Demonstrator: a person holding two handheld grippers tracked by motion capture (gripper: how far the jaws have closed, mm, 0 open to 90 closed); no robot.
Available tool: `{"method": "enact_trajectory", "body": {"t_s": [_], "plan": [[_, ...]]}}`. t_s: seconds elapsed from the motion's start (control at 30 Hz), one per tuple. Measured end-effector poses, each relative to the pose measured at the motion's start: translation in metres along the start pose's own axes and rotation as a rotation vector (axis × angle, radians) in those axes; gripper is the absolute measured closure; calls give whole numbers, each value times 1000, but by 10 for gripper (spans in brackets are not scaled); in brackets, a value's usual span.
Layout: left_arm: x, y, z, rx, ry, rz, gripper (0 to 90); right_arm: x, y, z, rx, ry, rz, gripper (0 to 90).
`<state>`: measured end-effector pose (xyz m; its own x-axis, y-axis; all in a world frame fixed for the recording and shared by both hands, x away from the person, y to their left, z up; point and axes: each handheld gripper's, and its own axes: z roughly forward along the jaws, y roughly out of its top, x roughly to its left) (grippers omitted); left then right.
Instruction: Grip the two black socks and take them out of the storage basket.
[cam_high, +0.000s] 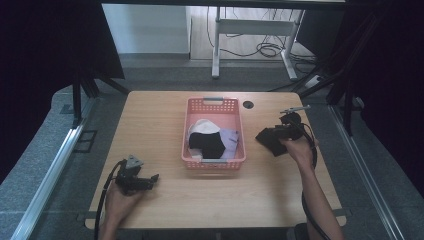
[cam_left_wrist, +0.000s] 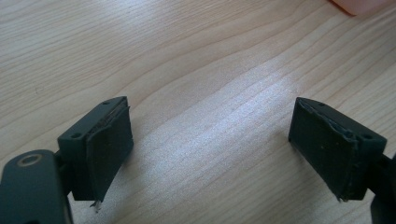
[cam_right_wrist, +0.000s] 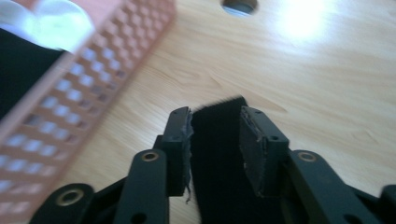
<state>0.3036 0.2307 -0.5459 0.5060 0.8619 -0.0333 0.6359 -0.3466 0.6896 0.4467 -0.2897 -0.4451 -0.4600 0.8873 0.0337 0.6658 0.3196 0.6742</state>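
Note:
A pink plastic basket (cam_high: 214, 105) stands mid-table and holds a black garment (cam_high: 207, 143), a white one (cam_high: 202, 126) and a pale lilac one (cam_high: 231, 137). My right gripper (cam_high: 263, 135) is to the right of the basket, shut on a piece of black cloth (cam_high: 271, 141) that lies against the table. In the right gripper view the black cloth (cam_right_wrist: 217, 154) fills the gap between the jaws of the gripper (cam_right_wrist: 215, 128), and the basket wall (cam_right_wrist: 70, 100) runs along the left. My left gripper (cam_high: 154, 177) rests near the front left of the table; its jaws (cam_left_wrist: 210, 140) stand wide apart over bare wood.
The wooden table (cam_high: 165, 200) has a round cable hole (cam_high: 248, 104) at the back right of the basket. A basket corner (cam_left_wrist: 362, 5) shows at the top right of the left gripper view. Beyond the table stand a white desk frame (cam_high: 250, 27) and floor cables.

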Motion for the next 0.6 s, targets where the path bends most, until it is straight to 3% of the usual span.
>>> {"method": "enact_trajectory", "body": {"t_s": [0.33,0.6], "plan": [[0,0,0,0,0,-1,134,28,18,-3,-45,82,-41,590],[0,0,0,1,0,1,134,67,34,9,-48,166,-110,576]]}}
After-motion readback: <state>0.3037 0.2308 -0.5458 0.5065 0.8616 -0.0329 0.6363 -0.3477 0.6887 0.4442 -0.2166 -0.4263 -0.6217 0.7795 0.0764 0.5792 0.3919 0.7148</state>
